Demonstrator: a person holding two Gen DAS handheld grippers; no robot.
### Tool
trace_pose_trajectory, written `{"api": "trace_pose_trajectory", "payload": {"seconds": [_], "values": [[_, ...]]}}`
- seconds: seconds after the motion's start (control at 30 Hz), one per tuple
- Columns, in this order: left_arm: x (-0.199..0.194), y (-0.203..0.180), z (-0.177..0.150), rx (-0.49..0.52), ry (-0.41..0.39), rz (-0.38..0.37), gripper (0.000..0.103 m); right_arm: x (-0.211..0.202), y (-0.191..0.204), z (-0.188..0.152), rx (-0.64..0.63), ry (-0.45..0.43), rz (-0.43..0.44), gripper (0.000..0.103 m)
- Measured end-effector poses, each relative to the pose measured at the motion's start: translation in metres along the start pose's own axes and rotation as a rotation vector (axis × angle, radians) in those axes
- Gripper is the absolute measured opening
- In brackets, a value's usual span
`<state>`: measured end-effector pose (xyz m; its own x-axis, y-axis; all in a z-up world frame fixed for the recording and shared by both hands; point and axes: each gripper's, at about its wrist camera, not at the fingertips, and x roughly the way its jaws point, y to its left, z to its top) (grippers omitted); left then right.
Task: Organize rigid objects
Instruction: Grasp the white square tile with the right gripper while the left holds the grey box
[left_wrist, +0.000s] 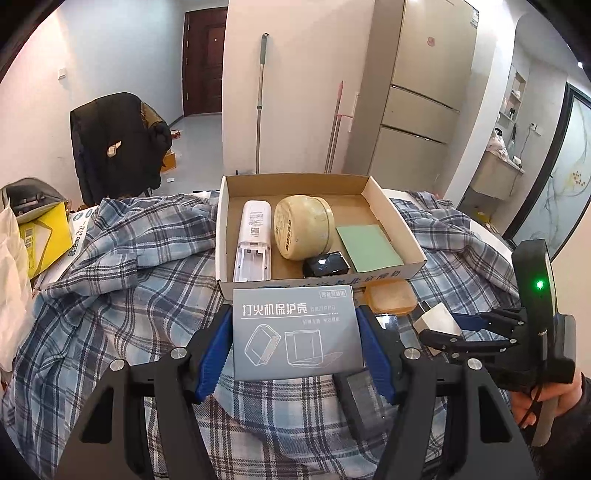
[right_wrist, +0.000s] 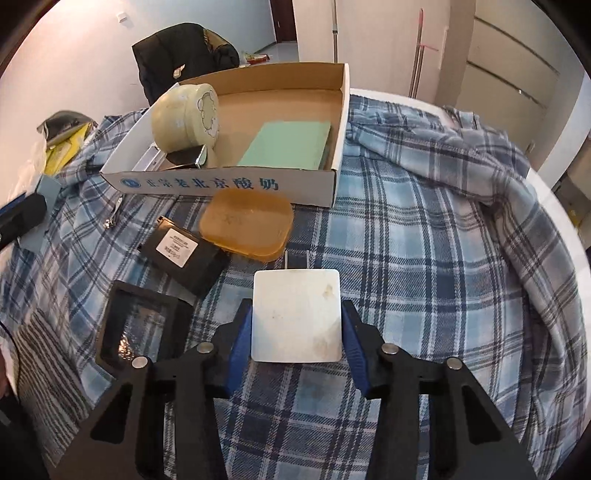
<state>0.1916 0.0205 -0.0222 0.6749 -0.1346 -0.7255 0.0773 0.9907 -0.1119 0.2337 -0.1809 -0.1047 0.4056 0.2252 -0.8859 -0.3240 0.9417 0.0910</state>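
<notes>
My left gripper is shut on a grey printed box and holds it just short of the cardboard tray. The tray holds a white remote, a cream round tin, a green pad and a small black box. My right gripper is shut on a white plug adapter, seen at the right in the left wrist view. An orange lid, a black labelled box and a black tray piece lie on the cloth before the cardboard tray.
A blue plaid cloth covers the round table. A yellow packet and a white bag lie at the left. A chair with a black coat stands behind, with a mop, a fridge and a door beyond.
</notes>
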Motion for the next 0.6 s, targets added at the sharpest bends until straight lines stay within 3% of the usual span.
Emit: {"api": "trace_pose_trajectory", "payload": {"seconds": [0.33, 0.6], "values": [[-0.02, 0.01, 0.018, 0.005, -0.026, 0.01, 0.068, -0.017, -0.001, 0.009, 0.012, -0.01, 0.001, 0.044], [0.022, 0.023, 0.043, -0.045, 0.018, -0.004, 0.068, -0.048, -0.002, 0.037, 0.021, -0.084, 0.004, 0.044]]}}
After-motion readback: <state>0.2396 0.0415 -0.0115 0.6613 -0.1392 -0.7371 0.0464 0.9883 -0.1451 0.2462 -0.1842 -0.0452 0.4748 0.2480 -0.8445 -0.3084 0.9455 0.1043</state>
